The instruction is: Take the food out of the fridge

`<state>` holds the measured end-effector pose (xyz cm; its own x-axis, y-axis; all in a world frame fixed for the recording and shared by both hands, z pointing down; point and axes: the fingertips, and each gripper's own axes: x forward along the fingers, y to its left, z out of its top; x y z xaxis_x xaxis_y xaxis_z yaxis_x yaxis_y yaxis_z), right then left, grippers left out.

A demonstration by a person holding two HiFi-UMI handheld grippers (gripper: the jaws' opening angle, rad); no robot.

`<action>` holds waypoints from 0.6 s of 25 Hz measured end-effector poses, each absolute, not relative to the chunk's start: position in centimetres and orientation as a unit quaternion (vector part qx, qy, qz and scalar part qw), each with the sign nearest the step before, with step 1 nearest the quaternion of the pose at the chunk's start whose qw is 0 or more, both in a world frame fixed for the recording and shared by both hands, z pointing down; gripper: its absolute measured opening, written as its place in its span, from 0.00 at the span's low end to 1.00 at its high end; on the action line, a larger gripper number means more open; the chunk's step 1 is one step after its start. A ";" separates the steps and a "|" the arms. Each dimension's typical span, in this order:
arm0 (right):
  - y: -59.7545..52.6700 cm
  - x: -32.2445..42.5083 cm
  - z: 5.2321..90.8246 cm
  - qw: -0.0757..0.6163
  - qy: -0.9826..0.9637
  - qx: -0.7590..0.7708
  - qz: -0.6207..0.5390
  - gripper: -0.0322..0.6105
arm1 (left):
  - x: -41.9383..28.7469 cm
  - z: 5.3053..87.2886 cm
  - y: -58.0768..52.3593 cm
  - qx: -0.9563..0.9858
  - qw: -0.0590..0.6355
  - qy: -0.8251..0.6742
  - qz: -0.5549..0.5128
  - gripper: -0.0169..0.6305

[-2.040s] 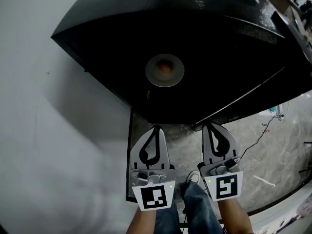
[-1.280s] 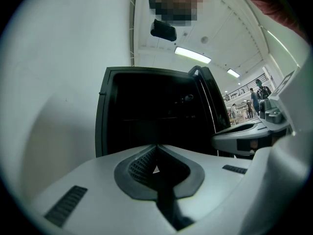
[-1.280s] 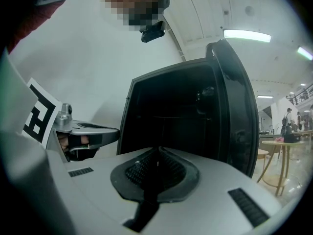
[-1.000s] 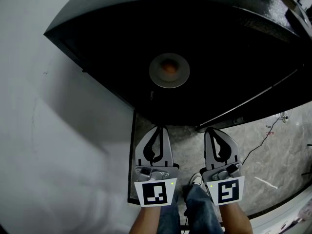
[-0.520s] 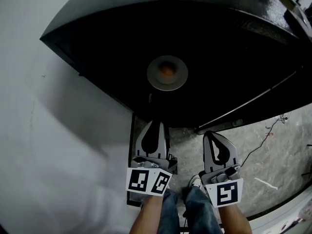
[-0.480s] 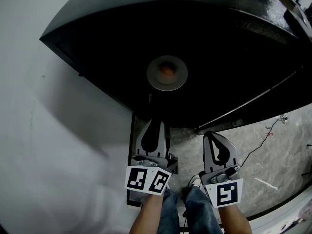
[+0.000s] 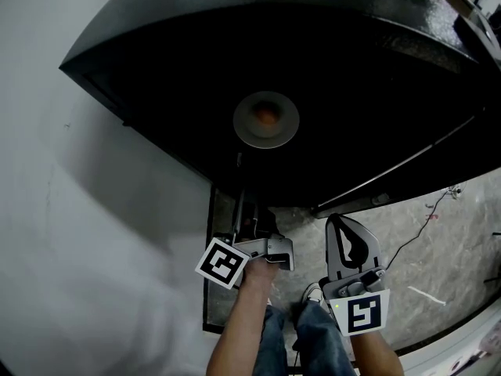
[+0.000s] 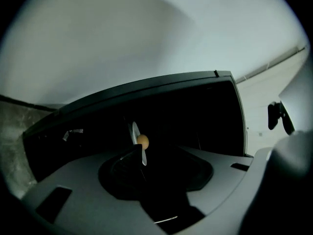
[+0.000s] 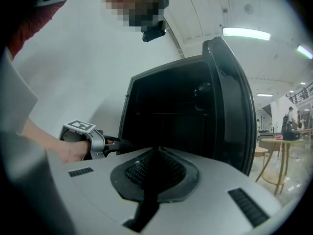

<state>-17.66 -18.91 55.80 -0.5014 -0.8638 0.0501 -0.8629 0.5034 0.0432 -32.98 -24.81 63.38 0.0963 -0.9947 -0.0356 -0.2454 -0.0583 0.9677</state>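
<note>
Head view looks down into an open black fridge (image 7: 352,6) that fills the upper half of the frame. A round plate (image 7: 244,124) sits in its dark interior near the centre, carrying one small orange piece of food (image 7: 267,116).

The main risk, as I judge it, is the approach. The left gripper (image 7: 249,224), at lower centre, lies rolled on its side, so its jaws would meet the flat plate edge-on. If it reaches in that way, a jaw could catch the rim and tip or push the plate, and the round food could roll off. The interior is also very dark, so depth is hard to read and a jaw could knock the fridge's lower edge.

The left gripper's jaws have just been opening and now stand wide apart. Nothing is between them, and in its own view the plate and food lie well beyond the tips. It sits just outside the fridge's lower edge and touches nothing that I can make out.

The right gripper (image 7: 344,233), at lower right, has its jaws together and empty, apart from the fridge.
</note>
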 end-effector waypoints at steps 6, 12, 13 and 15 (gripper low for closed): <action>-18.8 -17.6 55.9 0.036 -0.867 0.497 -0.006 0.08 | -32.3 64.0 -26.6 0.560 0.473 -0.488 -0.474 0.29; -18.8 -17.3 56.2 0.037 -0.866 0.498 -0.003 0.08 | -31.3 64.1 -28.8 0.557 0.482 -0.467 -0.489 0.30; -18.8 -17.3 56.3 0.037 -0.866 0.498 -0.001 0.08 | -31.2 64.2 -29.3 0.556 0.484 -0.465 -0.491 0.30; -18.7 -17.2 56.4 0.037 -0.866 0.498 0.001 0.08 | -31.1 64.4 -30.0 0.553 0.485 -0.463 -0.494 0.30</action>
